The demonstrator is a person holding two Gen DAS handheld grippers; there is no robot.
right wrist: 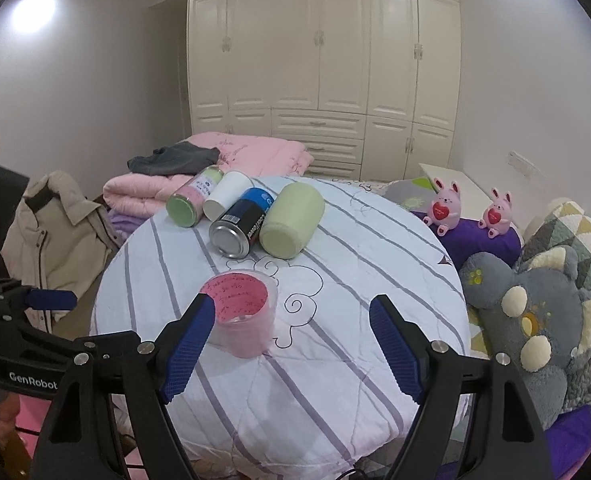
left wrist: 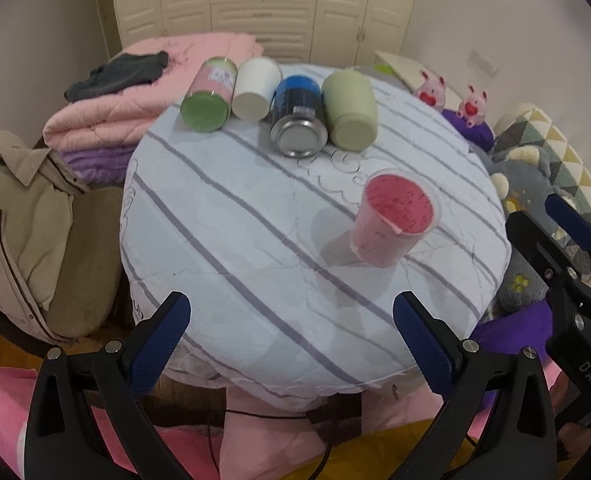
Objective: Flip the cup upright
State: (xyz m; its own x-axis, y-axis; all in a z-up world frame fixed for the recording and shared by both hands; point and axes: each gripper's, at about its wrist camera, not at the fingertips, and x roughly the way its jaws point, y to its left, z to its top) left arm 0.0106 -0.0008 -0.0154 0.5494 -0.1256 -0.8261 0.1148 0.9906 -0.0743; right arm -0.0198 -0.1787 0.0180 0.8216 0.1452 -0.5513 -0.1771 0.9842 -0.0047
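Note:
A clear pink plastic cup (left wrist: pixel 391 220) stands upright with its mouth up on the round striped table (left wrist: pixel 255 264). It also shows in the right wrist view (right wrist: pixel 241 320), just ahead of the right gripper's left finger. Four containers lie on their sides in a row at the table's far edge: a green-lidded jar (left wrist: pixel 207 96), a white cup (left wrist: pixel 255 90), a blue can (left wrist: pixel 297 116) and a pale green cup (left wrist: pixel 349 110). My left gripper (left wrist: pixel 291 324) is open and empty at the near edge. My right gripper (right wrist: pixel 291 332) is open and empty beside the pink cup.
Folded pink quilts (left wrist: pixel 135 96) with a dark garment lie behind the table. A beige jacket (left wrist: pixel 23 216) hangs on a chair at left. Plush toys (right wrist: pixel 535 312) and two pink bunnies (right wrist: pixel 443 206) sit at right. White wardrobes (right wrist: pixel 323 60) fill the back wall.

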